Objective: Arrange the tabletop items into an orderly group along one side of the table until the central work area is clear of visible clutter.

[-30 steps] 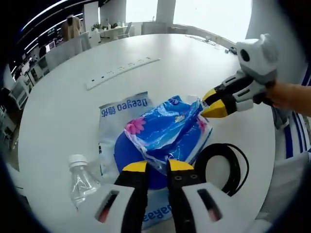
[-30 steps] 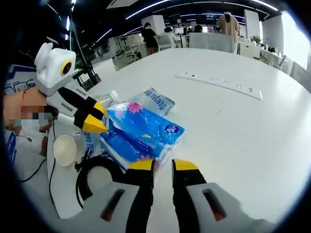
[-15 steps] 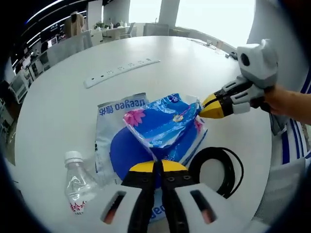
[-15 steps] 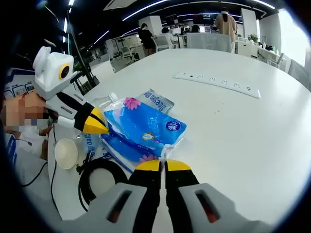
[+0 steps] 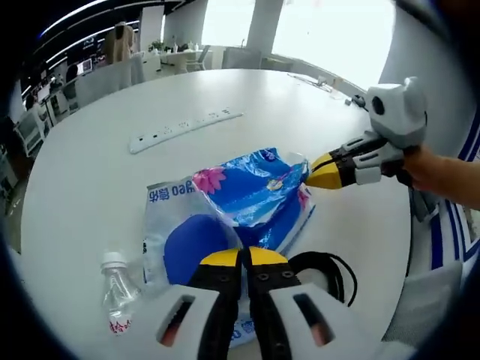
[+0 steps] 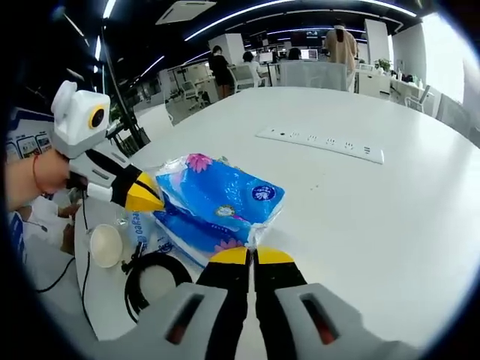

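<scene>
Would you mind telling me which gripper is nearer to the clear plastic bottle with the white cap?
Left. The clear plastic bottle lies just beside the left gripper, while the right gripper sits across the blue tissue pack, at its far corner.

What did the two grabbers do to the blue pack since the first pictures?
Both shut on it. The left gripper and the right gripper had open jaws a second ago; now each pinches an end of the blue pack, which looks slightly raised. The bottle, cable and power strip stayed put.
</scene>
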The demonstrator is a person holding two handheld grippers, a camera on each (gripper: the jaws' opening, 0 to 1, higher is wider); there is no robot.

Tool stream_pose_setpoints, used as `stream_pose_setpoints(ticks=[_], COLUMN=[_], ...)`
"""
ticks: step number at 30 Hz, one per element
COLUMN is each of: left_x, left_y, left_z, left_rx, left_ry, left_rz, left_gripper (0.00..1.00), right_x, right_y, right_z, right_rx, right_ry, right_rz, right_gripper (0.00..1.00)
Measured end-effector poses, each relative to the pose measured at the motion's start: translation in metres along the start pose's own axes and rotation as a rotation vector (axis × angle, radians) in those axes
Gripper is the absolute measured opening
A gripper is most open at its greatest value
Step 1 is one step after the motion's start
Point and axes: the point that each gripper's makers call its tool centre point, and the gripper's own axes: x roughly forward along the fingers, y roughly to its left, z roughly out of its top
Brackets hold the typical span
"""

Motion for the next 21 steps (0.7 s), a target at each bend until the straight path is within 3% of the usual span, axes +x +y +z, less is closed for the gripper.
stream_pose_setpoints(ticks=[21], left_x=[0.012], left_y=[-0.057], left_z=[0.047], left_rx=[0.035], left_ry=[-0.089], left_rz=[-0.039], left_gripper=[0.0], right_x=[-0.059], right_y=[-0.043], right_z=[0.006], right_rx=[0.019], right_ry=[-0.049], right_rz=[-0.089], right_gripper=[0.0])
